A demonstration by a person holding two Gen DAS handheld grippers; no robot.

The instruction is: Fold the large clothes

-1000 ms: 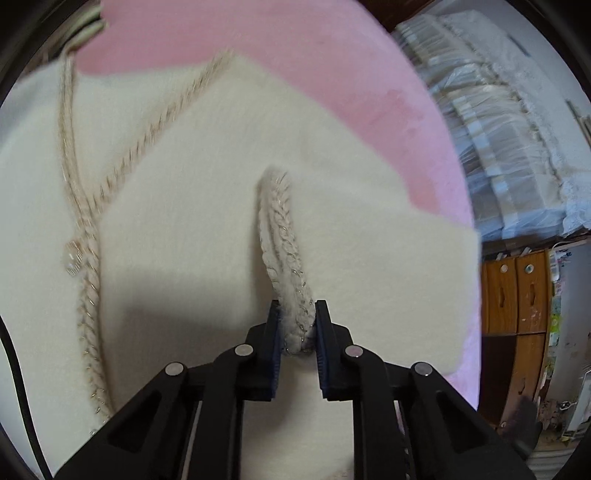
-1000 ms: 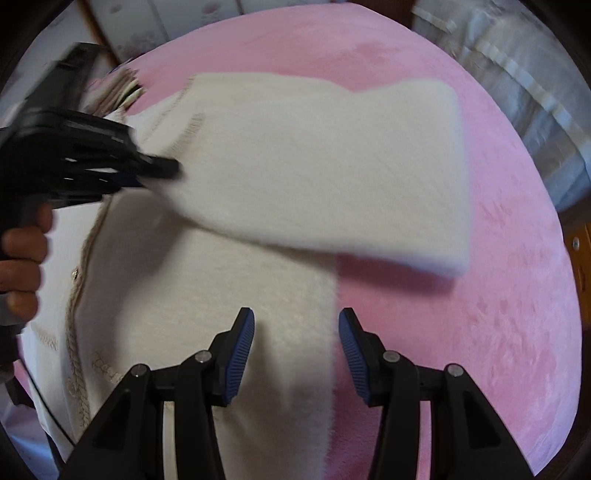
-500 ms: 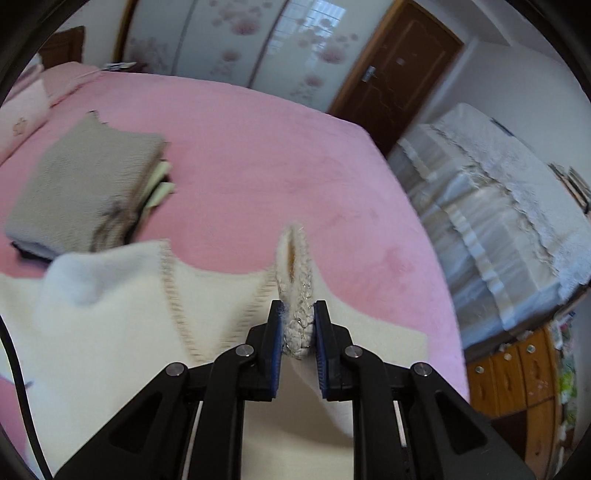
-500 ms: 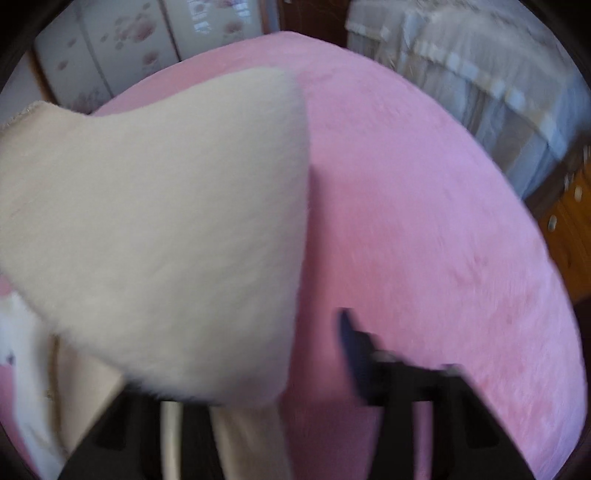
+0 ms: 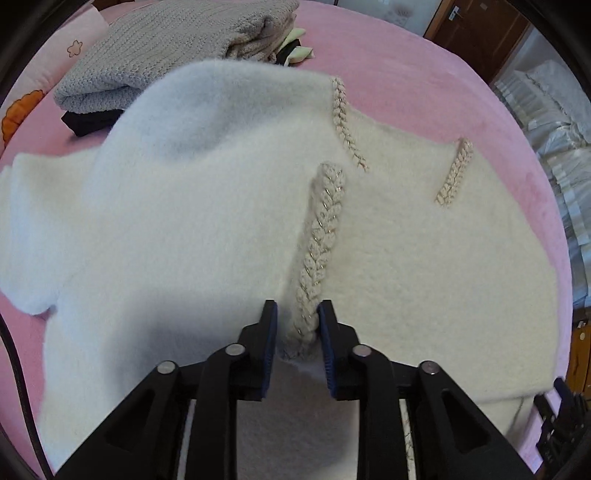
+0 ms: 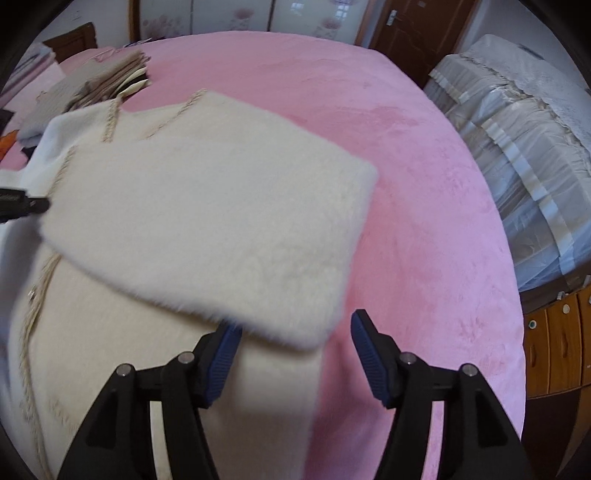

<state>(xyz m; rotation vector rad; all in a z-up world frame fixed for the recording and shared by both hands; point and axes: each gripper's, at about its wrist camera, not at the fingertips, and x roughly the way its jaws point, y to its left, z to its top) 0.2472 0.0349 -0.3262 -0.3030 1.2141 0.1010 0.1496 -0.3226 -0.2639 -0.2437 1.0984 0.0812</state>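
cream fleece fills most of what i see. nearest in my left wrist view, the left gripper (image 5: pixel 295 317) points steeply down at the cream garment (image 5: pixel 184 229), and its jaws are opening with the braided trim (image 5: pixel 321 236) standing up between them; the right pad looks to touch the braid while a gap shows on the left side, so i read the pinch as let go. two more strips of the same braid lie farther up the cloth.

in my right wrist view, the right gripper (image 6: pixel 291 332) has its fingers spread wide and opening. a folded flap (image 6: pixel 221 221) of the garment reaches over the left fingertip, and the pads press on nothing. at the left edge of that view i can make out the dark tip of the other gripper at the flap's far corner.

the garment lies spread on the pink bedspread (image 6: pixel 406 184), folded partly over itself. beyond it, at the far left of the bed, sits a stack of folded knitwear (image 5: pixel 166 48), grey on top. past the bed i see a second bed with a pale cover (image 6: pixel 517 129), a wooden drawer unit (image 6: pixel 557 347) and a brown door (image 6: pixel 417 33).
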